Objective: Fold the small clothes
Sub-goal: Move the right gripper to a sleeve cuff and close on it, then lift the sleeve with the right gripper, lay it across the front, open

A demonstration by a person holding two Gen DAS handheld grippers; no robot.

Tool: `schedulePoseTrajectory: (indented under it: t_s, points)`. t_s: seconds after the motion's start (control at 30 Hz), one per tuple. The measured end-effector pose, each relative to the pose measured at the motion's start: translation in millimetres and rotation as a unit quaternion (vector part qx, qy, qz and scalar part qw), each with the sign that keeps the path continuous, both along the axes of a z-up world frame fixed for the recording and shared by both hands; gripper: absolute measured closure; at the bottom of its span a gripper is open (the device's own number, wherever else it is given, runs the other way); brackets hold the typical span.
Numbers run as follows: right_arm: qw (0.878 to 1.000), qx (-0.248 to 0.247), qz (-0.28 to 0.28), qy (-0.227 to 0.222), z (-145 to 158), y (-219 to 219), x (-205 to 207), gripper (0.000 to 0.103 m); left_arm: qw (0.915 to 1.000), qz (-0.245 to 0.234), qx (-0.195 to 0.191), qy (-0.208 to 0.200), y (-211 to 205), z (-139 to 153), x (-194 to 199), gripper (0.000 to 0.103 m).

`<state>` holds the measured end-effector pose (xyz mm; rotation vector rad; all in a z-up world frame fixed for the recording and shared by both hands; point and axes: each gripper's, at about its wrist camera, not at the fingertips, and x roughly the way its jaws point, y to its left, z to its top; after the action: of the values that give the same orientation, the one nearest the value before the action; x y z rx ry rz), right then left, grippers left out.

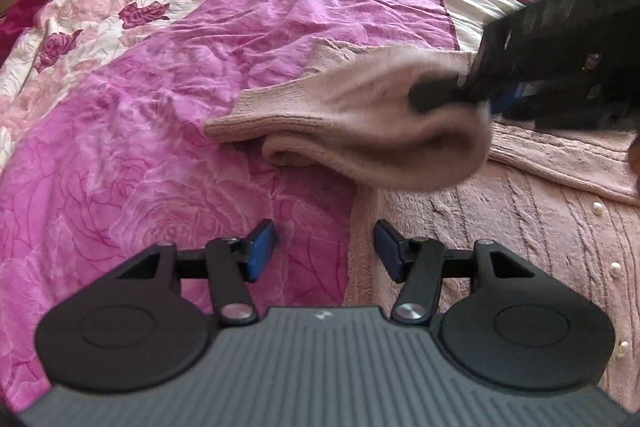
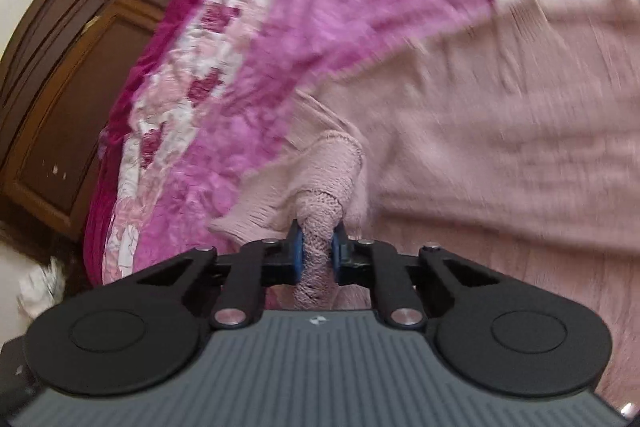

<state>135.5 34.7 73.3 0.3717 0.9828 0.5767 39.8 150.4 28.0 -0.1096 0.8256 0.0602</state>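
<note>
Sleeve (image 2: 324,195) (pink knit) pinched by right gripper (image 2: 318,255); left gripper (image 1: 325,247) empty.

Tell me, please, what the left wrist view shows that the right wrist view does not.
Only the left wrist view shows the open left gripper and the pearl buttons. Only the right wrist view shows the right gripper pinching a twisted bunch of knit, and the wooden bed frame. Both show the pink cardigan on the floral bedspread.
</note>
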Motion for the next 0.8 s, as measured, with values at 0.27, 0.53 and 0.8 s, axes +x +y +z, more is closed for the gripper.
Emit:
schedulePoseTrajectory:
  t_s: [0.27,0.53,0.8]
  points:
    - [0.985,-0.081,0.054,-0.14,79,20,0,0.09,0.9998,0.009,-0.006,-0.018,2,1,22,0.046]
    - [0.964,-0.153,0.042,-0.216,118,-11,-2,0.09,0.9987,-0.003,0.048,-0.016,-12,-7,32,0.043]
    - [0.958,-0.199,-0.019,-0.207,100,-83,-8,0.09,0.9967,-0.017,0.078,-0.014,-25,-9,29,0.042]
